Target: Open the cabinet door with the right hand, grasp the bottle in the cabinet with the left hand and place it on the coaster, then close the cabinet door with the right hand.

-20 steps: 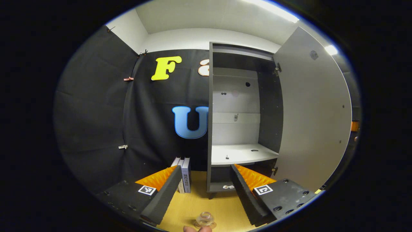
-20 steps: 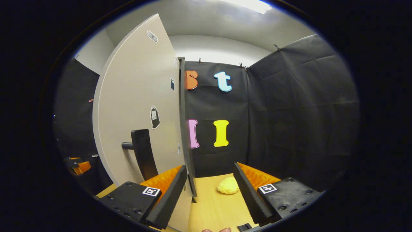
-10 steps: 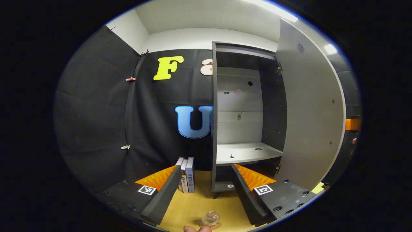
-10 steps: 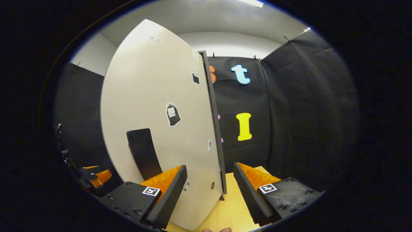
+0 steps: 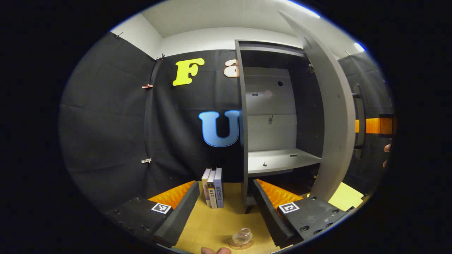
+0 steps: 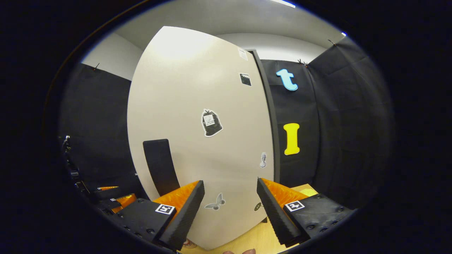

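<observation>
Two spread fingers of the right gripper face the tall pale cabinet door; push squarely beside its black handle. The left gripper is also spread

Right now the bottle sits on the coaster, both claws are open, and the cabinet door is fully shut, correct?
Not quite: the cabinet door is partly open, as the left gripper view shows. The bottle does sit on the coaster, and both claws are open.
</observation>
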A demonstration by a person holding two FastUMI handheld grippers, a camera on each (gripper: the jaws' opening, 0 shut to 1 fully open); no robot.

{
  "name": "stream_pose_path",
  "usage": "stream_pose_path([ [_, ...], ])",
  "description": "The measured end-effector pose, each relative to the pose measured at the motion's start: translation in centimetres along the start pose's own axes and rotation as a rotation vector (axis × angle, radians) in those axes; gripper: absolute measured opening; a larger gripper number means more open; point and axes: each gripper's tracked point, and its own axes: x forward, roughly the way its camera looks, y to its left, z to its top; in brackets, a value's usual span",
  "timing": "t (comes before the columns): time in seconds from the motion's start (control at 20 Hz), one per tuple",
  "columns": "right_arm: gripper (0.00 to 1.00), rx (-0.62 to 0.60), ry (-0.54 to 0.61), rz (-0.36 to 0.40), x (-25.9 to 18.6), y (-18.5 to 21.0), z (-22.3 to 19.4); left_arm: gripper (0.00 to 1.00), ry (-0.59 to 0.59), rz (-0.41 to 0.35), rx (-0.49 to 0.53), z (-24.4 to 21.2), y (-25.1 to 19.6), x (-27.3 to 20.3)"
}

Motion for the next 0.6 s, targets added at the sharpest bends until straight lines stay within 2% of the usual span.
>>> stream_pose_path([
  [0.1,0.97,-0.004,0.027,0.061,0.2,1.4,-0.8,0.92,0.003,0.004,-0.001,-0.2,0.3,0.1],
  [0.15,0.97,-0.006,0.034,0.083,0.0,1.9,-0.8,0.95,0.006,0.002,-0.007,-0.4,0.3,0.1],
  [0.3,0.97,-0.010,0.025,0.115,-0.1,2.9,-0.5,0.92,0.014,0.007,-0.023,-0.5,0.6,-0.1],
  [0.35,0.98,-0.014,0.024,0.121,0.0,3.1,-0.5,0.95,0.011,0.011,-0.023,-0.3,0.7,-0.1],
  [0.6,0.98,-0.061,0.032,0.105,-0.1,2.3,-0.6,0.94,0.002,-0.006,-0.026,-0.1,0.0,-0.4],
])
